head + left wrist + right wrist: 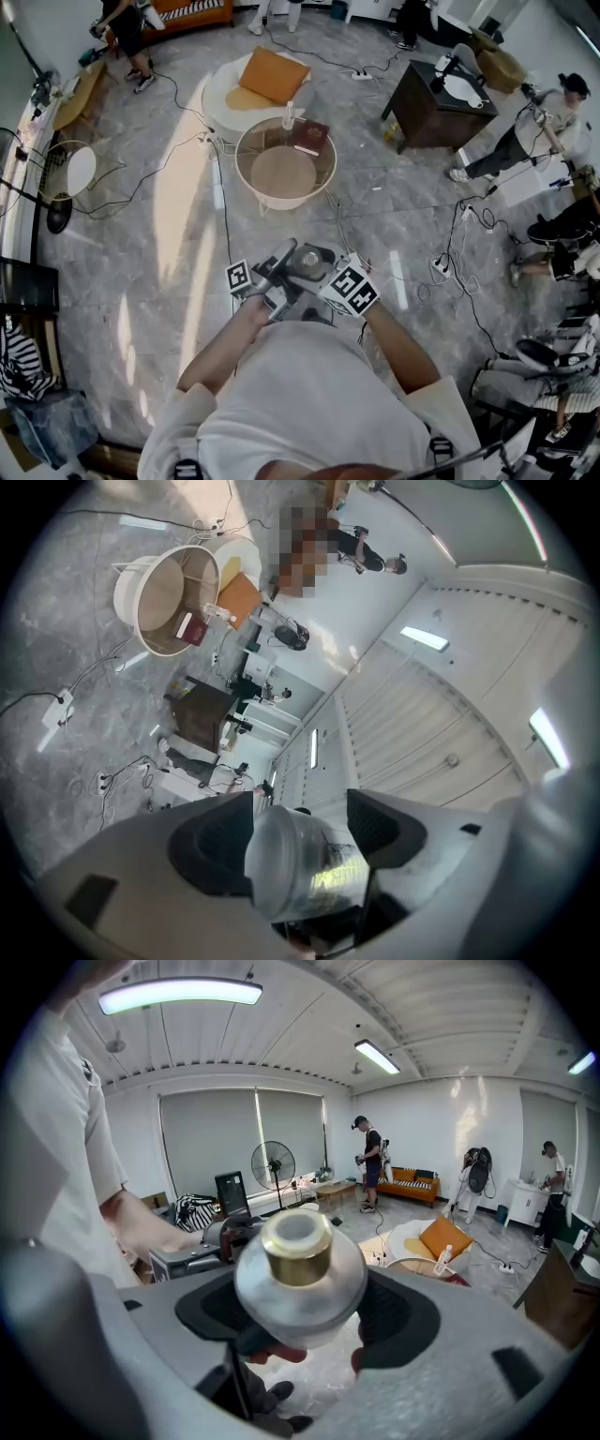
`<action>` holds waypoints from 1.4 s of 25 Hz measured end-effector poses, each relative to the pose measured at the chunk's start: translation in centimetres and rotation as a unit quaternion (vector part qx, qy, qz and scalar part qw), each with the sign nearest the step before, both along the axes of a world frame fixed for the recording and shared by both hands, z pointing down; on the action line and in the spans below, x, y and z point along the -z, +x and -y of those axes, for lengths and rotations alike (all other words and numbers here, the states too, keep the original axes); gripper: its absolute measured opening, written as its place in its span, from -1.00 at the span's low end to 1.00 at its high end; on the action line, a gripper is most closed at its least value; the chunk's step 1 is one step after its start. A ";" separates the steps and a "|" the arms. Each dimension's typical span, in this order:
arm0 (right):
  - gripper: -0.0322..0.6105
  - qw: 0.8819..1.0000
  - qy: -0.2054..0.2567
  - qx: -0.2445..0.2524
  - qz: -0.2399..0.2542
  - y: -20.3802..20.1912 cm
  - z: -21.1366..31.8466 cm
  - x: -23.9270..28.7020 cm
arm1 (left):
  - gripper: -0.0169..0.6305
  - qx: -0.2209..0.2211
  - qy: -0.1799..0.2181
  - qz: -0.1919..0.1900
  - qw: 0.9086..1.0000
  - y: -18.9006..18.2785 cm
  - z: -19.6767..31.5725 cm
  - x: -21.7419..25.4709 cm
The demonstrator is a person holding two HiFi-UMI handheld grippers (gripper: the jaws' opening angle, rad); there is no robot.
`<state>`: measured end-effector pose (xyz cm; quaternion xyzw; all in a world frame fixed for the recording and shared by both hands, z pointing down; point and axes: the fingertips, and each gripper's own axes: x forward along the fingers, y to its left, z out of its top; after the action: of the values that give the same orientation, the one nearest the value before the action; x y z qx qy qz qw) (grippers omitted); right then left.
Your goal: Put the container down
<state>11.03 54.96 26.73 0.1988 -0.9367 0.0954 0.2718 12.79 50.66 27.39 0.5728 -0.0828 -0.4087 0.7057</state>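
Container (307, 264): silvery, rounded, w/ brass-coloured neck. Held up in air just in front of person's white shirt (300, 394), btw both tools, well above grey marble floor (141, 253) and well apart from round table (240, 150). Clamped in left gripper (298, 838) w/ jaws spread wide, pads pressing both sides; sticks out past tips, twd ceiling; looks pale w/ yellowish glint in that view. Also lodged in right gripper (307, 1314), jaws wide too, pads touching both flanks as far as can be made out; neck end turned twd that camera. Fingers (284, 1354) just below it in right gripper view.
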 end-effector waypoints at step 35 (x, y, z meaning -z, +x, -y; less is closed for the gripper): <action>0.15 0.999 -0.021 0.029 0.002 -1.8 12.1 -2.6 | -0.05 0.024 -0.015 0.021 0.999 -2.1 12.2 -2.6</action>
<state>9.23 42.86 29.32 0.1657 -0.9404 0.1072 0.2771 10.70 38.43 29.97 0.5683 -0.1182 -0.4122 0.7023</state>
